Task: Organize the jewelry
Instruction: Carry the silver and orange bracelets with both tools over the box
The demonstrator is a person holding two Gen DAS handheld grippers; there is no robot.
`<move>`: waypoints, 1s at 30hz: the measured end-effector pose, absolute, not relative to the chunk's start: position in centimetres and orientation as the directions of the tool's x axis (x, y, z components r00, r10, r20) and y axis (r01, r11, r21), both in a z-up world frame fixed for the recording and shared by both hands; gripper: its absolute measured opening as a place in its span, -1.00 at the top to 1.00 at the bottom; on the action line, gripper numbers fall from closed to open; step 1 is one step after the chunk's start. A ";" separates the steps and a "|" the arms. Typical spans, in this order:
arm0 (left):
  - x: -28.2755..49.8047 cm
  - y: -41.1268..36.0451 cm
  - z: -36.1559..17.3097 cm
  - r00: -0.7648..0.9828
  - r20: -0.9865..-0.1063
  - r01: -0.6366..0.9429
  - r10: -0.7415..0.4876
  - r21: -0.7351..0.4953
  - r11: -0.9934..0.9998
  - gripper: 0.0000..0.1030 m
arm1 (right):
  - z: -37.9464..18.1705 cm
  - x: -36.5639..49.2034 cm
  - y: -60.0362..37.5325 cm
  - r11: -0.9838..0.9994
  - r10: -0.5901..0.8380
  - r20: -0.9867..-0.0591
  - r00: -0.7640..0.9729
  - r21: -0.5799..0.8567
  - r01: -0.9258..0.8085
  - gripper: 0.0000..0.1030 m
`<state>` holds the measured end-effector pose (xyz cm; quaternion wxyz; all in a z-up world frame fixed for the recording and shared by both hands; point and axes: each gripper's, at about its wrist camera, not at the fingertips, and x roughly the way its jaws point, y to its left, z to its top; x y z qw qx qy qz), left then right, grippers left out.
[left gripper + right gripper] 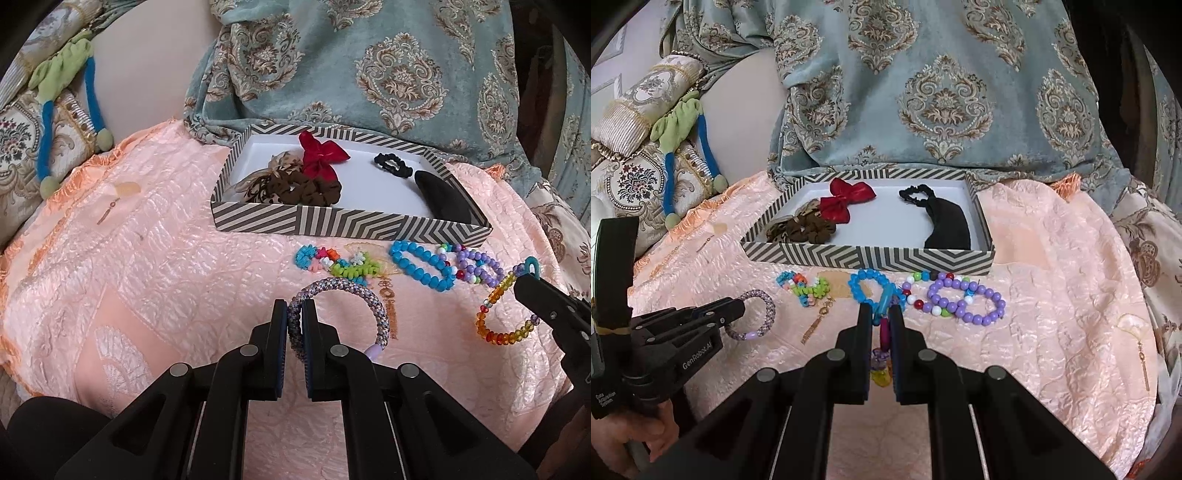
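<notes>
My left gripper (294,314) is shut on a purple woven bangle (354,291); it also shows in the right wrist view (764,306). My right gripper (880,314) is shut on a rainbow bead bracelet (498,321), whose beads hang between the fingers in the right wrist view (881,354). A striped box (347,221) holds a red bow (321,157), brown scrunchies (295,188), a black scrunchie (393,166) and a black pouch (443,192). On the pink cloth in front lie a blue bead bracelet (421,264), a purple bead bracelet (967,299) and a colourful small-bead bracelet (332,264).
The pink quilted cloth (166,258) covers the surface. A blue patterned curtain (369,66) hangs behind the box. A patterned cushion with a green and blue tie (70,96) sits at the left. A small gold pendant (816,321) lies on the cloth.
</notes>
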<state>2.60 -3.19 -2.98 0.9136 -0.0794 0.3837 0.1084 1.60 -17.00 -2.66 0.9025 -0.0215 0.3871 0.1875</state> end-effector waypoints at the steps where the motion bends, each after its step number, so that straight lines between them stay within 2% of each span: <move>1: 2.6 -3.2 -2.9 0.682 -0.719 -0.259 0.136 -0.063 0.964 1.00 | -2.6 1.5 -17.0 0.929 0.321 -0.705 0.632 0.104 -0.356 0.84; 8: 3.3 -3.3 -2.3 0.670 -0.732 -0.249 0.127 -0.060 0.967 1.00 | -2.2 1.8 -16.7 0.928 0.315 -0.708 0.632 0.090 -0.361 0.84; 12: 5.5 -2.7 0.3 0.690 -0.713 -0.227 0.126 -0.047 0.973 1.00 | -1.0 3.9 -16.2 0.928 0.293 -0.715 0.635 0.052 -0.370 0.84; 17: 10.1 -0.7 4.3 0.733 -0.672 -0.199 0.105 -0.065 0.978 1.00 | 3.1 8.7 -15.7 0.922 0.323 -0.653 0.685 0.053 -0.384 0.84; 21: 14.3 0.0 4.5 0.730 -0.680 -0.153 0.064 -0.072 0.986 1.00 | 4.6 13.1 -14.8 0.912 0.373 -0.624 0.687 0.110 -0.396 0.84; 26: 19.3 0.8 2.0 0.690 -0.722 -0.173 0.046 -0.103 0.979 1.00 | 1.7 18.8 -13.7 0.881 0.452 -0.642 0.619 0.214 -0.422 0.84; 30: 22.5 -0.1 -0.6 0.651 -0.757 -0.162 0.048 -0.077 0.984 1.00 | -1.8 21.6 -13.5 0.871 0.474 -0.684 0.554 0.275 -0.406 0.84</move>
